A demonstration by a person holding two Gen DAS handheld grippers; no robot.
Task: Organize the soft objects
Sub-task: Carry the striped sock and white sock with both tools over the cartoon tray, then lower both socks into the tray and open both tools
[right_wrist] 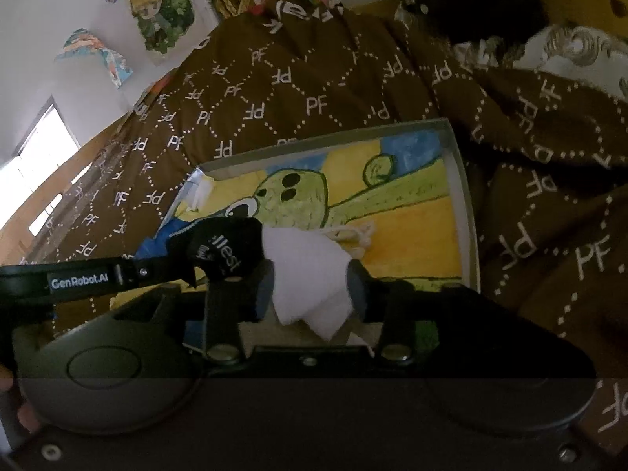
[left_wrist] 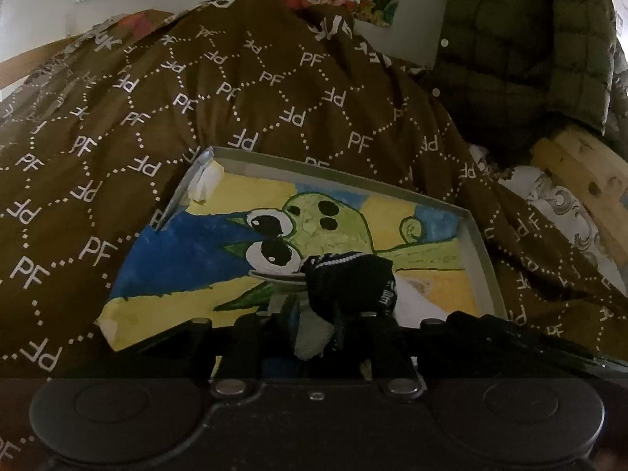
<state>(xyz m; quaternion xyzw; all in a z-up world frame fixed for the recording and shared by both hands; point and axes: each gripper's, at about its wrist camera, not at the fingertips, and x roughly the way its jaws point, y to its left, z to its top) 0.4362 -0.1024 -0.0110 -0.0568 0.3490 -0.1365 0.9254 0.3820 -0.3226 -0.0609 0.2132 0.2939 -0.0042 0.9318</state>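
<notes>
A shallow grey box (left_wrist: 481, 243) with a painted green creature on its floor lies on the brown bedspread; it also shows in the right wrist view (right_wrist: 465, 204). My left gripper (left_wrist: 314, 325) is shut on a black sock (left_wrist: 353, 278) with white lettering, held over the box's near side. The same sock shows in the right wrist view (right_wrist: 219, 247), at the end of the left gripper's arm (right_wrist: 78, 276). My right gripper (right_wrist: 310, 286) is shut on a white soft cloth (right_wrist: 306, 271), held over the box beside the black sock. A cream string bundle (right_wrist: 353, 235) lies in the box behind the cloth.
The brown "PF" patterned bedspread (left_wrist: 196, 98) surrounds the box. A dark green quilted jacket (left_wrist: 522, 39) lies at the back right. A white patterned pillow (left_wrist: 557, 200) and a wooden bed frame (left_wrist: 581, 168) sit to the right. Posters (right_wrist: 165, 8) hang on the wall behind.
</notes>
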